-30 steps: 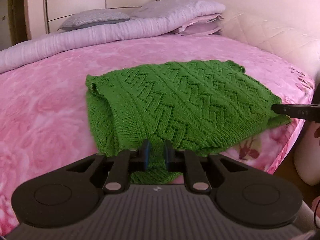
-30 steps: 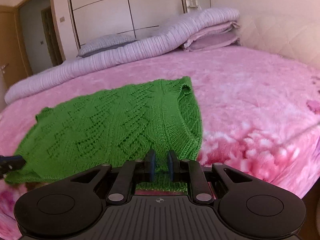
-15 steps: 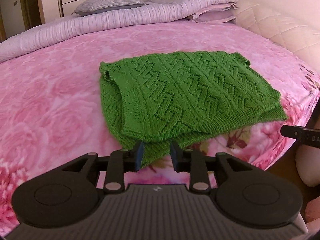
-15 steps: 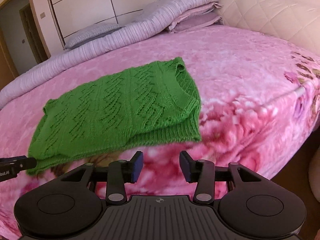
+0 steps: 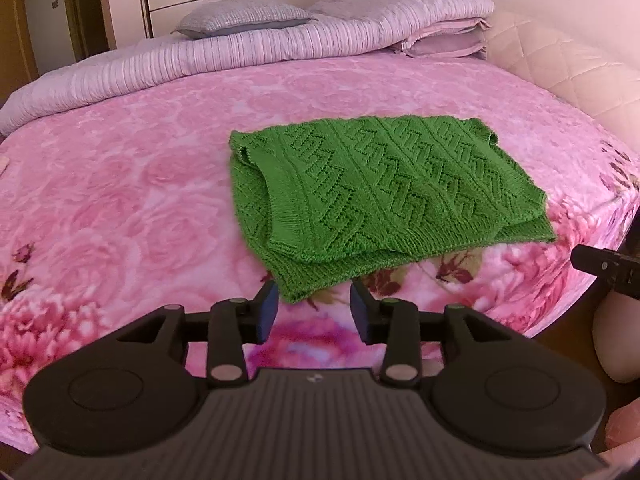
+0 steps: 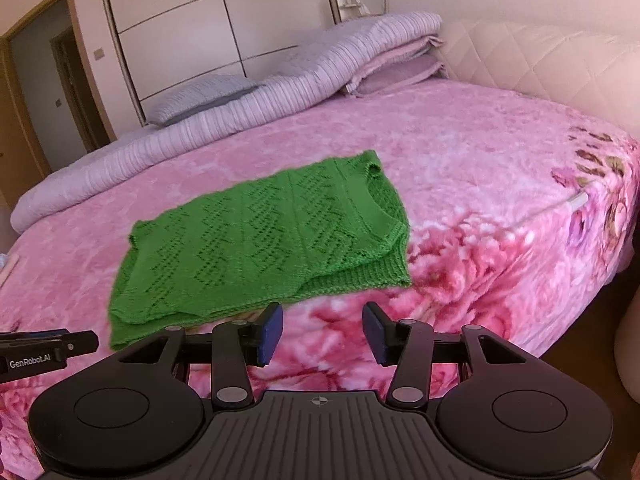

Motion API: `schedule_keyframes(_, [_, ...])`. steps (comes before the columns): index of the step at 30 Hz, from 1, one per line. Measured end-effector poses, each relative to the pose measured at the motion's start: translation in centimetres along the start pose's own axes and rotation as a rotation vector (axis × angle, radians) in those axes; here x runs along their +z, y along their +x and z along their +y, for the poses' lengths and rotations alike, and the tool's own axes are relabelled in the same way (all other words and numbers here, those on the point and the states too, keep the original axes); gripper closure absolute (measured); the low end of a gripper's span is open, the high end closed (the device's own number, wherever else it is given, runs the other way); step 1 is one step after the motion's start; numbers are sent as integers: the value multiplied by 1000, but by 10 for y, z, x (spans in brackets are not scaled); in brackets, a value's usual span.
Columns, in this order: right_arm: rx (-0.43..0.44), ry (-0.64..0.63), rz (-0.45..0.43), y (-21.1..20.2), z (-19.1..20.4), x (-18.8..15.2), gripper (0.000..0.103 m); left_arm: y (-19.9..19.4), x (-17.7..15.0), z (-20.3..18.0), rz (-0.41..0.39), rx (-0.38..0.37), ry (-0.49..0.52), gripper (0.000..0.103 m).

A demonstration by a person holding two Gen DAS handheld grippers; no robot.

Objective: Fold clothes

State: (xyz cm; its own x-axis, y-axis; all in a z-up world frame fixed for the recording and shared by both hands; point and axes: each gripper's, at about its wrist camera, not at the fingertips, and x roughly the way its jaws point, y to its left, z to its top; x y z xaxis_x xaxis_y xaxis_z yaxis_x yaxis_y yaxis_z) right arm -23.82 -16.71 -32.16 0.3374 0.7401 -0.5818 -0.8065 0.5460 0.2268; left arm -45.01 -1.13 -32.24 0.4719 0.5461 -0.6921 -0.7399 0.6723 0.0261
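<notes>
Left wrist view shows your left claw (image 5: 314,312) opening, empty, like the right claw (image 6: 322,332); lift both clear of the folded green zigzag-knit sweater (image 5: 384,196) without snagging its hem.

Both cameras sit just behind their own claw and look forward and downward over the near edge of the bed (image 5: 120,184).

The left wrist view faces the green knitted sweater (image 5: 384,200) from its near left corner, with the left claw (image 5: 314,312) low in the picture and the right claw's tip (image 5: 600,268) at the right edge.

The right wrist view looks from further right, over the right claw (image 6: 322,334). Both views share the sweater, the pillows (image 6: 200,96) and the headboard (image 6: 520,56).
</notes>
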Motion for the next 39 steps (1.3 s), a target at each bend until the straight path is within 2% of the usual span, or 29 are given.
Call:
schedule_keyframes(11, [12,-20,-54,-37,12,1,55,-37,-4,0,-56,3,3,66])
schedule_keyframes(18, [8,-22,-59,-42,12,3,55,-39,-3,0,-70,-18,3,66])
schedule_keyframes(23, [-1,-18,-45,-34,11,5,55,-27,-4,4,-65,-45,-12,66])
schedule_keyframes(33, [-28,-14,1,3,0,11,55,14,-2,9,-3,-23,-8,66])
schedule_keyframes(39, [-45,29,44,30,-22,9,55,25,9,10,-59,-85,6,67])
